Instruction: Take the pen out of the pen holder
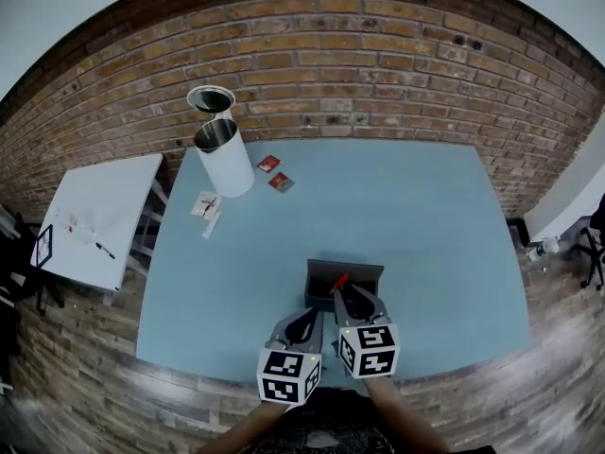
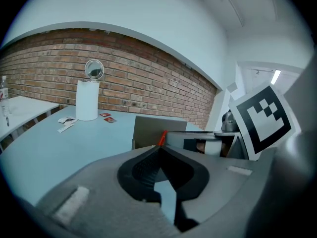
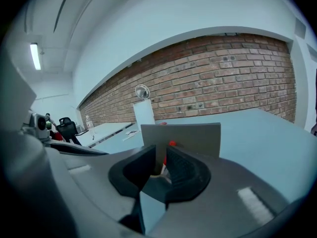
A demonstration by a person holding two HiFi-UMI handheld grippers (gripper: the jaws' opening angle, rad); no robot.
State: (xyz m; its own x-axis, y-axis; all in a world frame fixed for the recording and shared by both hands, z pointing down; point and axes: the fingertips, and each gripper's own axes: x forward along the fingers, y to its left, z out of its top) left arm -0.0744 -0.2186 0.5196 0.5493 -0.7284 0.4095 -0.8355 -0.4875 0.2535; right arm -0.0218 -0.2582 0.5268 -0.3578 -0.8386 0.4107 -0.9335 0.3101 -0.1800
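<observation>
The pen (image 1: 340, 280) stands in the grey pen holder (image 1: 364, 274), its red top poking above the rim at the holder's left end. In my right gripper view the red top (image 3: 172, 144) shows just over my right-hand pad, and the shaft runs down between my 2 pads. My right gripper (image 3: 161, 150) is closed to a narrow slit around that shaft. The holder's flat grey wall (image 3: 198, 138) rises directly behind the pen and fills most of what lies ahead of me.

My left gripper (image 1: 307, 314) sits just beside the right gripper (image 1: 352, 301), on the near side of the holder. Its pads meet at the tips (image 2: 158, 150) with nothing between them. From there the holder's wall (image 2: 148, 130) stands between me and the pen, with only the red tip (image 2: 162, 137) showing over the wall's edge.

The holder rests near the front of a blue table (image 1: 425, 216). Well apart, at the far left corner, a white cylinder (image 1: 230, 166) stands upright. 2 red packets (image 1: 268, 164) (image 1: 281, 183) lie close to its right, and white paper slips (image 1: 208, 206) lie in front of it. A white side table (image 1: 104, 206) stands beyond the left edge, and a brick wall (image 1: 378, 55) runs behind everything.
</observation>
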